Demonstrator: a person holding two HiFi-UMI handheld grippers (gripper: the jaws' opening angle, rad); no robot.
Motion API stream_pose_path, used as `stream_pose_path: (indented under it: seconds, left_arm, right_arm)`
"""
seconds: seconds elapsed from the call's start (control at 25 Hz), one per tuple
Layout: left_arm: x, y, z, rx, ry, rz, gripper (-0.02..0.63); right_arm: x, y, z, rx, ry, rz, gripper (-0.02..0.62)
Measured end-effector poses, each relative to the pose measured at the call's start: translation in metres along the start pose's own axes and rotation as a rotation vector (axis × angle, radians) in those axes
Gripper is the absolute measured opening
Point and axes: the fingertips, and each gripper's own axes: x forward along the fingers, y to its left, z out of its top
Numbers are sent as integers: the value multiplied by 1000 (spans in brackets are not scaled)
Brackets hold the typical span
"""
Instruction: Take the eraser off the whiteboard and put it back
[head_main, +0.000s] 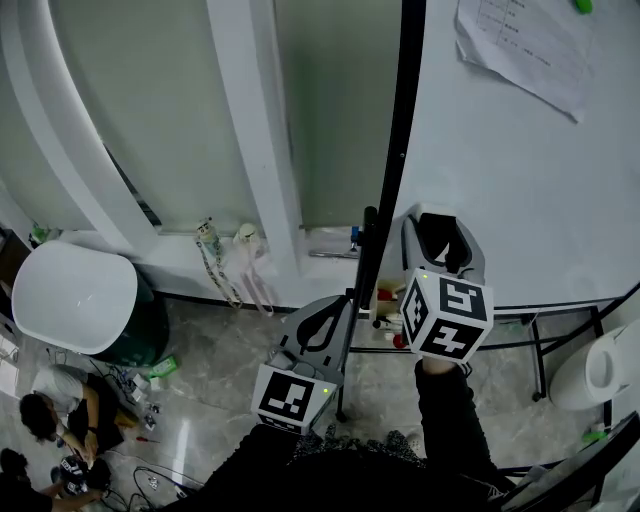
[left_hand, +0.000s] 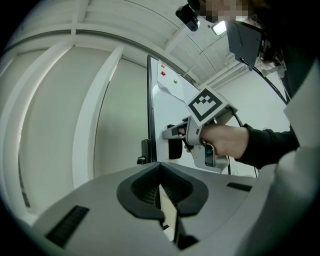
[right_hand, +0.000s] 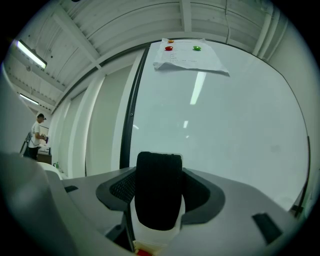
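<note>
Evidently the right claw (right_hand: 159, 167) held the eraser (right_hand: 159, 197) clamped, close before the whiteboard (right_hand: 230, 130); the left claw (left_hand: 161, 194) hung closed, empty. Next, likely, pressing it back flat against the board.

Grey left tool (head_main: 338, 305), right tool (head_main: 440, 224), black sleeve (head_main: 452, 415)

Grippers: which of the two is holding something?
The right gripper: its jaws clamp the black eraser in front of the whiteboard. The left gripper has its jaws shut together, empty.
</note>
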Motion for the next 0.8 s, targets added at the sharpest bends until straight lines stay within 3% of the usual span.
stream_pose_path:
  seconds: [0.44,0.8]
  left_arm:
    - [7,-8,-1,-1,0,-17,5]
    - [8,-3,-5,-12,6,15,5]
  right_arm:
    - [1,-2,0,-11,-40,-31,270]
    - [1,3,-3,-122,-51,-9,272]
